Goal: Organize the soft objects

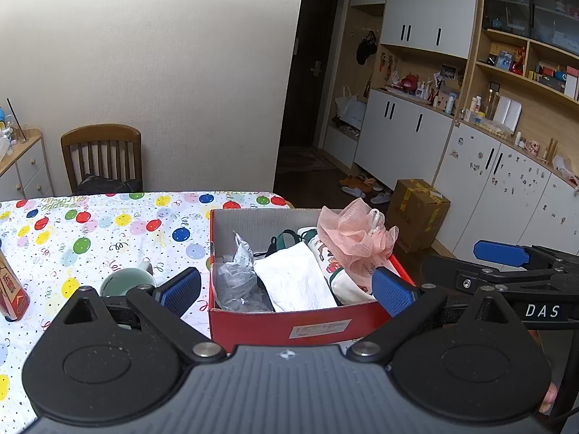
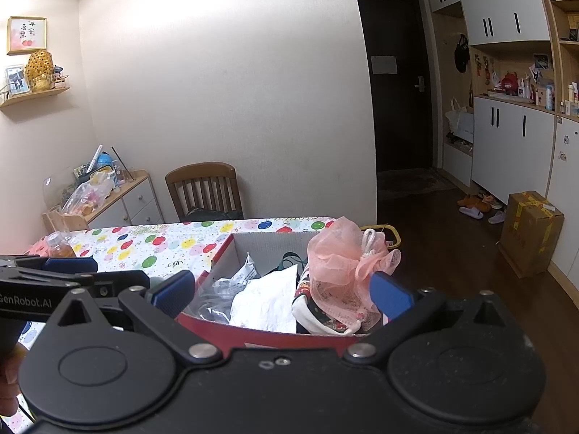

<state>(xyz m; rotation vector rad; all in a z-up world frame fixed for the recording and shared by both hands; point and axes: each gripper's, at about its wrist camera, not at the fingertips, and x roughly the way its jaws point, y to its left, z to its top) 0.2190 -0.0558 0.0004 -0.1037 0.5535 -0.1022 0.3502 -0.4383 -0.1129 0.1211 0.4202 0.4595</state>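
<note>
The pink mesh puff point(image 2: 347, 271) perched on the red box point(image 2: 289, 336) sits just ahead between the right gripper point(image 2: 282, 294)'s open, empty fingers, nearer than the likewise open left gripper point(image 1: 286, 289).

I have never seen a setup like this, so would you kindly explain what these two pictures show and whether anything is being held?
A person holds a two-finger tool in each hand; each carries a forward-looking fisheye camera. One picture looks along the left tool, the other along the right tool. Both are open and hold nothing. Ahead, on the balloon-print tablecloth, stands a red box containing a pink mesh sponge, white cloth and clear plastic bags. A green cup sits beside the box.
</note>
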